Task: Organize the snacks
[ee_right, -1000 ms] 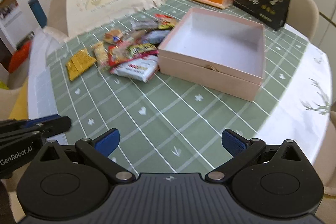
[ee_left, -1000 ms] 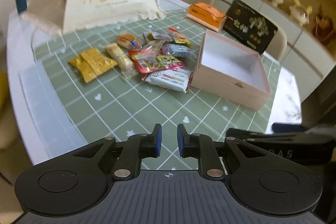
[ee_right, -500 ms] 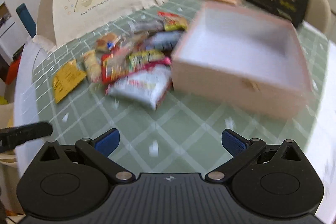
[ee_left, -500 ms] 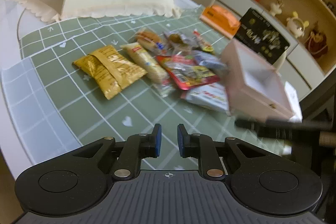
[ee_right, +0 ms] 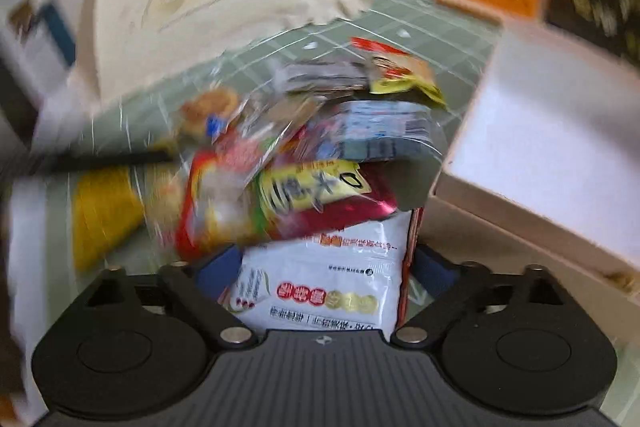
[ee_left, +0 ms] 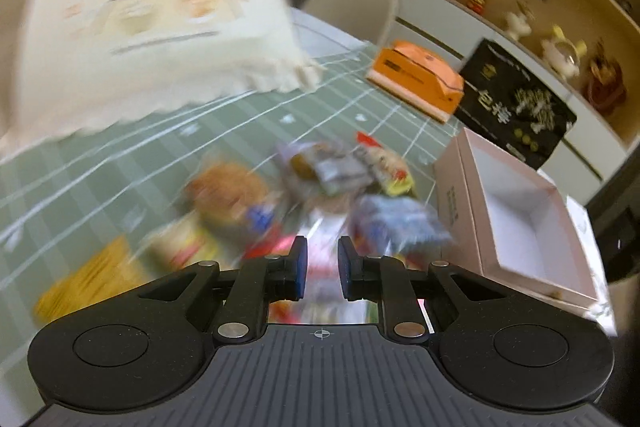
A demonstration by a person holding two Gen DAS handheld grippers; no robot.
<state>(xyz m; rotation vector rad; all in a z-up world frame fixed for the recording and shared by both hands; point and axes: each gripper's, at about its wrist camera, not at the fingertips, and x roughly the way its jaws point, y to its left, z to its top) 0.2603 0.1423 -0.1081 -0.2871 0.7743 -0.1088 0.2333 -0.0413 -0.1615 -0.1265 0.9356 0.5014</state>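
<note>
The left wrist view looks forward and down along its fingers, low over the green checked tablecloth (ee_left: 248, 131), close to the snack pile (ee_left: 320, 195), with the pink box (ee_left: 516, 211) at right. The right wrist view faces likewise but sits nearer, with the snack pile (ee_right: 320, 187) filling its centre. Both share the pile, the pink box (ee_right: 560, 131) and the cream food cover (ee_left: 152, 19) towards the table's far edge.

The white packet (ee_right: 320, 291) and red packet (ee_right: 320, 207) are glossy, crinkled plastic film. The pink box (ee_left: 520, 211) looks like matt card. Both claws (ee_left: 322, 267) (ee_right: 326, 275) are matt black plastic with metal pins. The food cover (ee_left: 152, 19) is cream cloth.
</note>
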